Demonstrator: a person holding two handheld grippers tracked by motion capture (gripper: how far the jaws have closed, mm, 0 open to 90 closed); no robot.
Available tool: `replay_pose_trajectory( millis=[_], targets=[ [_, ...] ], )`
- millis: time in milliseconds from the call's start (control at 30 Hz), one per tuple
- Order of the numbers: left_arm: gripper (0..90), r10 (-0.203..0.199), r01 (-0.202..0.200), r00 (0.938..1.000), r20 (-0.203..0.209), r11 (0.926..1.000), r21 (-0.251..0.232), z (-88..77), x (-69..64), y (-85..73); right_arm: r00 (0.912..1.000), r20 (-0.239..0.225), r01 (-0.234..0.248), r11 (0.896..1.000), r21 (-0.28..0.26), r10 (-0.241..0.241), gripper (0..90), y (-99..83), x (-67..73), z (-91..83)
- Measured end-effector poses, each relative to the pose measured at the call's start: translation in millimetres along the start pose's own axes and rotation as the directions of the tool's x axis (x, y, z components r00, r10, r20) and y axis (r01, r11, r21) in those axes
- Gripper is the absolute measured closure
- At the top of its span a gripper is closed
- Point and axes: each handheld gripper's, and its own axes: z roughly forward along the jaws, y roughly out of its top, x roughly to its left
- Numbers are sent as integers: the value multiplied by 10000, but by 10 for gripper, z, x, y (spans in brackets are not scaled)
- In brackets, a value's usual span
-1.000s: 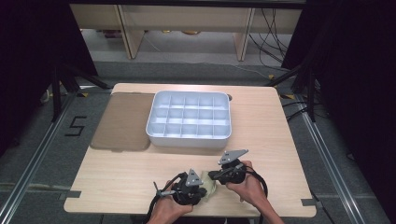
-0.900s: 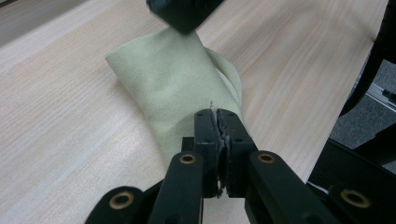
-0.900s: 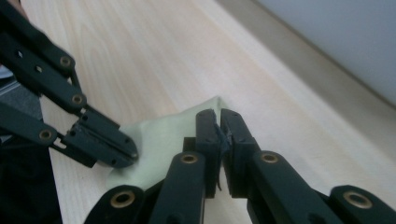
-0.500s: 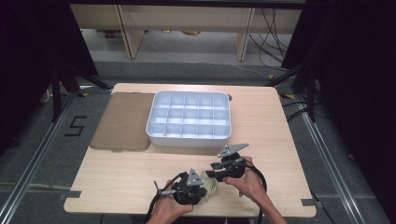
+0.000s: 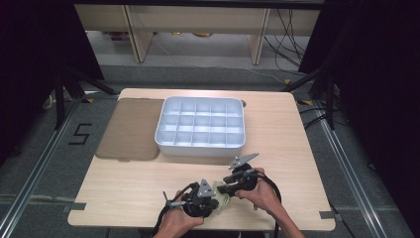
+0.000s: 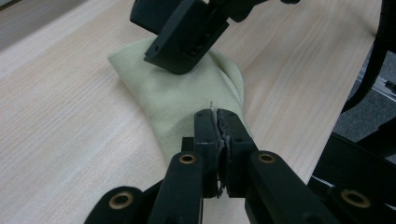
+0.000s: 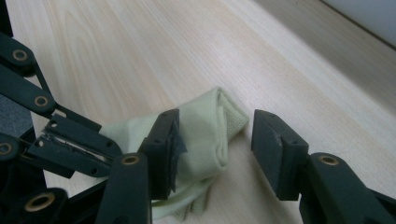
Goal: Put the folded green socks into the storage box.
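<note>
now the left gripper [image 6: 215, 122] has its fingers clamped on the pale cloth [image 6: 187, 98] at the near edge of the surface [image 5: 148, 183]; the right gripper [image 7: 215, 154] fingers, just opening, stand apart around the fold and should regrip deeper.

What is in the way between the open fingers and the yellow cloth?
Nothing visible. The pale yellow-green folded cloth lies on the light wooden table right between the right gripper's fingers, which have just been opening and don't press on it. The left gripper is shut on the cloth's other end.
</note>
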Motion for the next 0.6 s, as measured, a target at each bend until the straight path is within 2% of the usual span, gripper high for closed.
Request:
replay_pose_trajectory(
  millis=[33, 100, 133, 200, 233, 267, 300, 333, 400, 433, 467, 500, 600],
  targets=[
    [859, -156, 156, 9999, -6, 9999, -20, 3, -2, -3, 10000, 10, 18, 10000, 36, -18, 527, -2, -1, -2],
    [859, 17, -17, 9999, -128, 10000, 5, -4, 20, -3, 10000, -29, -44, 10000, 74, 45, 523, -13, -5, -3],
    [858, 47, -46, 10000, -57, 10000, 36, -12, 22, -5, 9999, -30, -133, 9999, 68, 133, 516, -23, -4, -2],
    [858, -155, 155, 9997, -161, 9999, -6, -6, 19, -11, 9998, -93, -172, 9998, 99, 173, 504, -36, -8, -11],
    [858, 55, -55, 10000, -71, 10000, 38, -15, 29, -7, 9998, -65, -212, 9997, 113, 213, 493, -38, -9, -18],
    [858, 23, -22, 9999, -121, 10000, 35, -13, 26, -8, 9996, -66, -279, 9995, 137, 280, 485, -40, -5, -26],
    [858, -176, 176, 9996, -198, 9998, 16, -4, 17, -12, 9996, -128, -265, 9996, 138, 267, 482, -43, -8, -31],
    [858, -164, 164, 9999, -34, 9999, 4, -6, 13, -12, 9995, -173, -244, 9996, 139, 246, 482, -46, -8, -38],
    [858, -185, 184, 9997, -170, 9998, -43, 3, 17, -14, 9992, -272, -285, 9994, 205, 290, 472, -56, -6, -45],
    [858, -165, 165, 9998, -66, 9999, -11, -3, 11, -10, 9992, -277, -273, 9994, 233, 280, 470, -62, -7, -43],
    [857, 88, -87, 9999, -117, 9999, 73, -14, 20, -6, 9992, -277, -271, 9993, 242, 278, 471, -66, -6, -41],
    [857, 54, -54, 9999, -124, 10000, 22, -11, 18, -7, 9993, -329, -150, 9996, 237, 158, 472, -68, -10, -37],
    [857, 84, -84, 9999, -133, 10000, 39, -13, 18, -7, 9991, -305, -283, 9989, 386, 295, 472, -74, 7, -19]
  ],
)
